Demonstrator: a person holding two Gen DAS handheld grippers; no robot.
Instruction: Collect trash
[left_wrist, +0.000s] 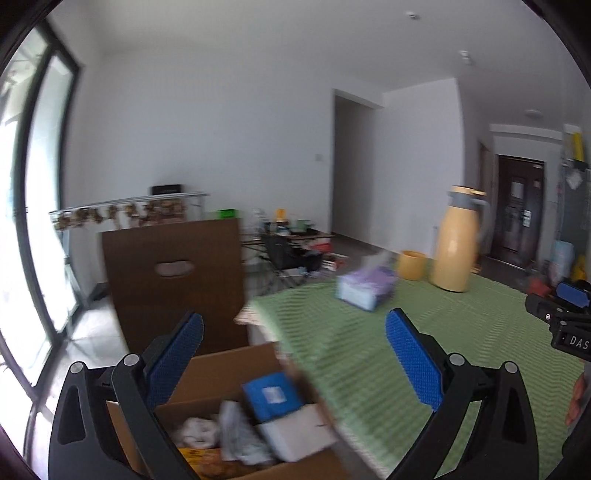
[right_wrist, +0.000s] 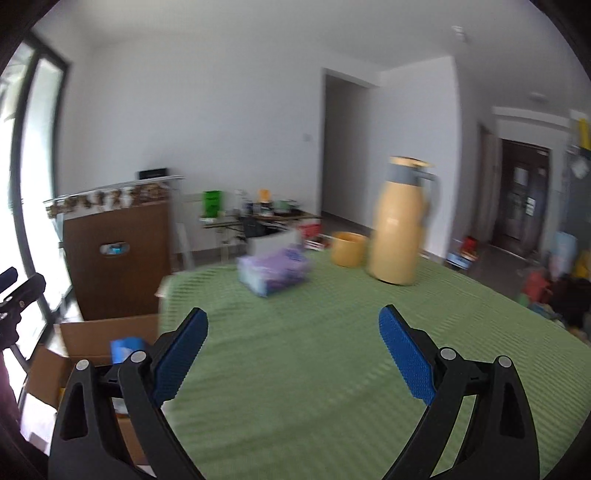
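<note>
While both grippers, left gripper (left_wrist: 293, 352) and right gripper (right_wrist: 293, 347), hang released and empty, only the left view looks into the cardboard box (left_wrist: 236, 363) beside the bench (left_wrist: 443, 332), revealing trash (left_wrist: 240, 432).

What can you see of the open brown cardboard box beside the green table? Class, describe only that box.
The open brown cardboard box stands low beside the edge of the green striped tablecloth, its flaps folded outward. It looks like plain corrugated card. Inside lie a blue packet, a white flat package, crumpled pale wrappers and something yellow, all blurred. A tall brown board rises behind it. The open left gripper hovers above it without touching. Whether the box touches the table is unclear.
</note>
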